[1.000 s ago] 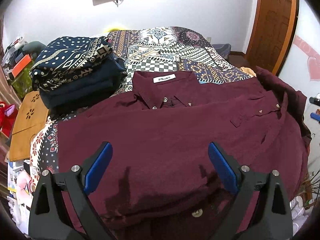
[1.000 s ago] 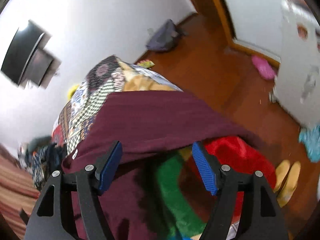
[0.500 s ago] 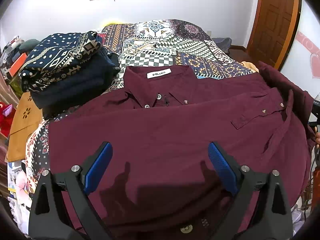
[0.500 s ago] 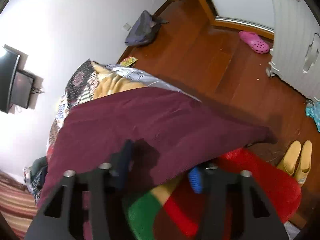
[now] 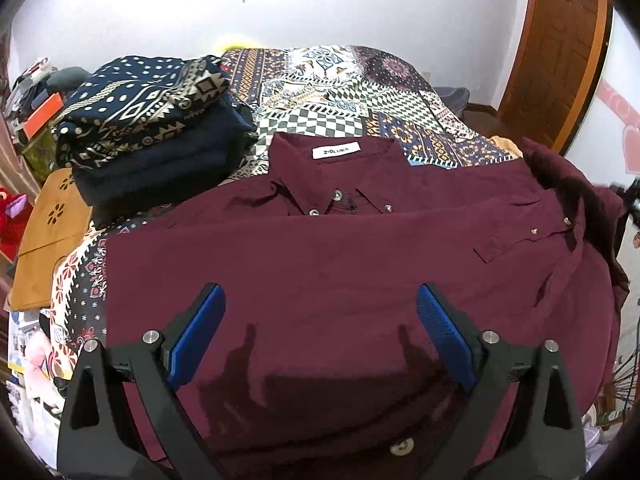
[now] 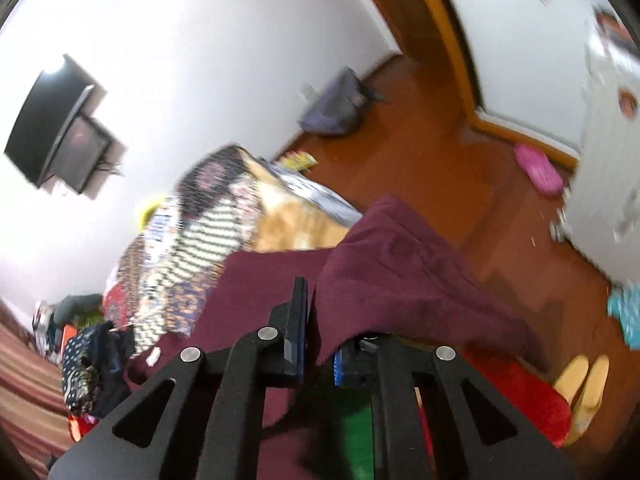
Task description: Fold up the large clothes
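Maroon shirt (image 5: pixel 340 264) spread front-up across patterned bedspread (image 5: pixel 352 92), collar and white neck label toward far wall, one sleeve folded across chest. Left gripper (image 5: pixel 320 332) poised over lower part of shirt, blue pads wide apart, nothing between them. Right gripper (image 6: pixel 318 320) clamped on raised fold of shirt cloth at bed's edge; stack of folded dark patterned clothes (image 5: pixel 148 128) beside shirt's shoulder.
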Tool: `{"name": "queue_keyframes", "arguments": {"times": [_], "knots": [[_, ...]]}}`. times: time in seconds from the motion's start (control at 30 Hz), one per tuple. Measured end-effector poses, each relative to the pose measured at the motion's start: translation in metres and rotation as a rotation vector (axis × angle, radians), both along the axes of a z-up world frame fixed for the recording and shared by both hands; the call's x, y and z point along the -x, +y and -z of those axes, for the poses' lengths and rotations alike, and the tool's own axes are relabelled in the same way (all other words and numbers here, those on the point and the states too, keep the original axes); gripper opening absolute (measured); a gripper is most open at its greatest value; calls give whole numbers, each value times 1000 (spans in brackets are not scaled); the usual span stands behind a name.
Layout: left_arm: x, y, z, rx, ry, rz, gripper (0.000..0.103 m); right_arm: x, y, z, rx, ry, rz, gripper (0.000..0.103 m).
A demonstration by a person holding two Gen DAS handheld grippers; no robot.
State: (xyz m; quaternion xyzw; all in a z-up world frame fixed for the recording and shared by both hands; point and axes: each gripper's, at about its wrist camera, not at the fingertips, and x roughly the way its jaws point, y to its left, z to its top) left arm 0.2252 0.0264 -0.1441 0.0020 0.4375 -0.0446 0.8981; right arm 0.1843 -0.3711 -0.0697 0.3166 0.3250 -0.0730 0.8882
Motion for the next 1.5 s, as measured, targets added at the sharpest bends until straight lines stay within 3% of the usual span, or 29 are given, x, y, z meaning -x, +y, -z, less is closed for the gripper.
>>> {"name": "queue_keyframes", "arguments": {"times": [0.2, 0.3, 0.43, 0.63, 0.8, 0.97, 1.17, 1.3, 1.43, 1.5], "knots": [[10, 16, -7, -8, -35, -14, 97, -1, 78, -78, 122, -190, -172, 8], [15, 28, -10, 18, -47, -25, 97, -2, 126, -100, 162, -249, -289, 8], [23, 45, -16, 42, -70, -43, 97, -8, 188, -107, 196, -276, -445, 8], [35, 67, -29, 72, -111, -69, 97, -19, 279, -65, 215, -173, -684, 8], [46, 81, -34, 86, -128, -88, 97, -31, 338, 15, 206, 68, -860, 8], [56, 88, -35, 70, -131, -99, 97, -22, 344, 68, 227, 230, -930, 9], [60, 86, -33, 60, -120, -108, 97, -7, 346, 70, 268, 283, -983, 15], [58, 76, -36, 45, -120, -93, 97, 3, 337, 56, 255, 240, -988, 26], [55, 60, -41, 20, -126, -65, 97, 13, 309, 28, 278, 139, -924, 43], [51, 51, -44, 4, -130, -48, 97, 16, 291, 16, 286, 97, -879, 44]]}}
